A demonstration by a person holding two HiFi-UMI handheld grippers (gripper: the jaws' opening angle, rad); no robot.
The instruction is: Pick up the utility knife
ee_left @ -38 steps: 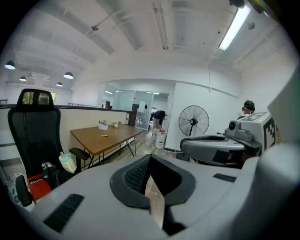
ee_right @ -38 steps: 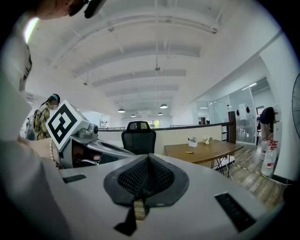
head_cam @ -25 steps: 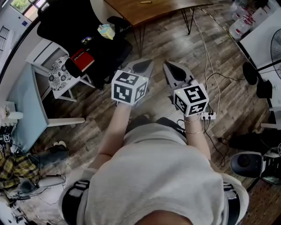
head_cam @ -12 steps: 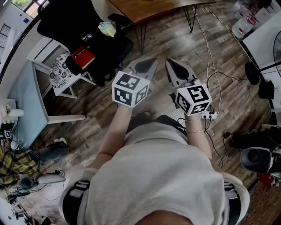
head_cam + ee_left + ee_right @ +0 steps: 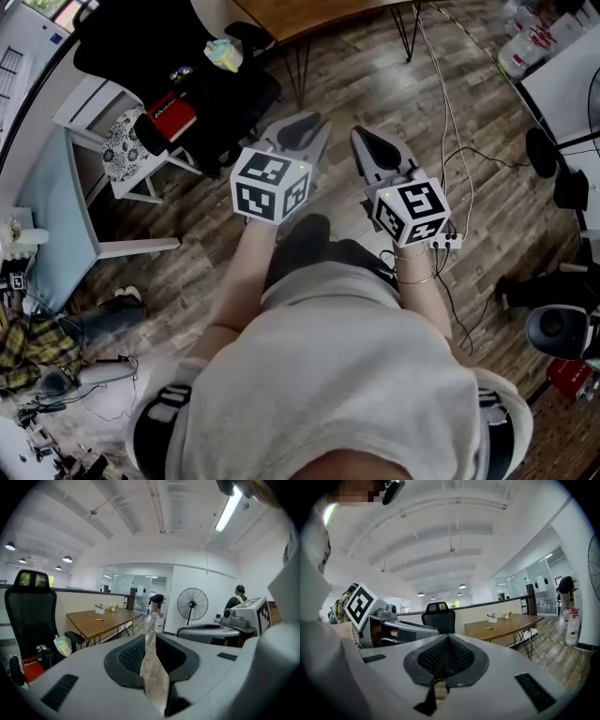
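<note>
The small yellow thing (image 5: pixel 98 619) on the table (image 5: pixel 117 617), likely the knife, lies well ahead of the 2 grippers, neither clearly nearer; the left gripper (image 5: pixel 151 644) is opening narrowly on nothing, while the right gripper (image 5: pixel 449 641) is closed and empty.

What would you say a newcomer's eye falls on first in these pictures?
First the left hand-held gripper and right hand-held gripper, side by side at the head view's centre. The left one's jaws are opening with nothing between them; the right one's are together. A black office chair stands upper left, a wooden table at the top.
</note>
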